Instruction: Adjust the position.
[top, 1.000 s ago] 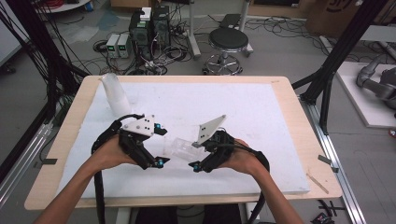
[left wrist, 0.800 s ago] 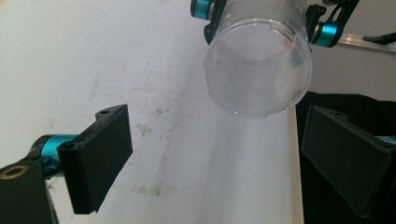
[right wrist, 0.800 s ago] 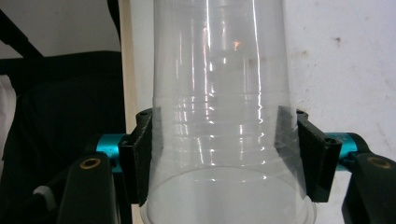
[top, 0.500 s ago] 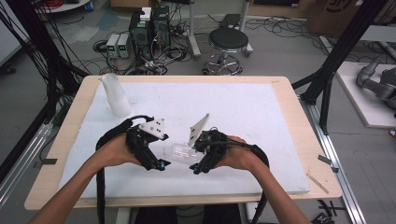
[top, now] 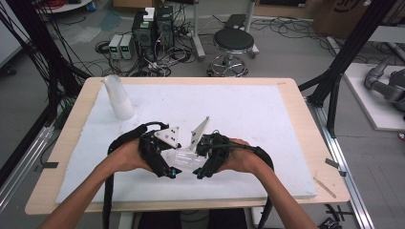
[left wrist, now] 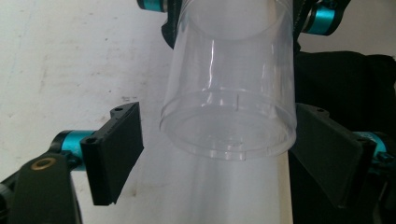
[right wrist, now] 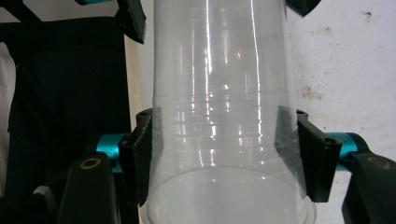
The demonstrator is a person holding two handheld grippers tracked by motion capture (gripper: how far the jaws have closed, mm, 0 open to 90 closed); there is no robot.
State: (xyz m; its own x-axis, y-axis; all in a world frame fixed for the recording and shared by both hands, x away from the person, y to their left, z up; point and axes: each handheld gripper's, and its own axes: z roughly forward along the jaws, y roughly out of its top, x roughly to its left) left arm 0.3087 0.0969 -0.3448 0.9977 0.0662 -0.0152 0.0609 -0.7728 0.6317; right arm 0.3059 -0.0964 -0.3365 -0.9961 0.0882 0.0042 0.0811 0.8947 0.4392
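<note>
A clear plastic cup (top: 184, 157) lies level between my two grippers, low over the white mat. My right gripper (right wrist: 224, 154) is shut on the clear plastic cup (right wrist: 219, 140), both pads pressed to its wall near the wide rim. A faint seam higher up hints at a second cup nested inside. My left gripper (left wrist: 215, 154) faces the cup's closed end (left wrist: 229, 135), which sits between its jaws. Those jaws have just been closing. The left pad (left wrist: 114, 154) still stands apart from the wall, and the right pad (left wrist: 324, 156) is at or very near it. From above, the left gripper (top: 167, 161) and right gripper (top: 203, 161) point at each other.
A translucent white container (top: 119, 98) stands upright at the mat's far left corner. The white mat (top: 248, 109) covers most of the wooden table (top: 308, 129). Black frame posts flank the table; a stool and computer boxes sit on the floor beyond it.
My left gripper has moved right toward the right gripper and its jaws have narrowed around the cup's closed end. The right gripper has kept its hold and place.
</note>
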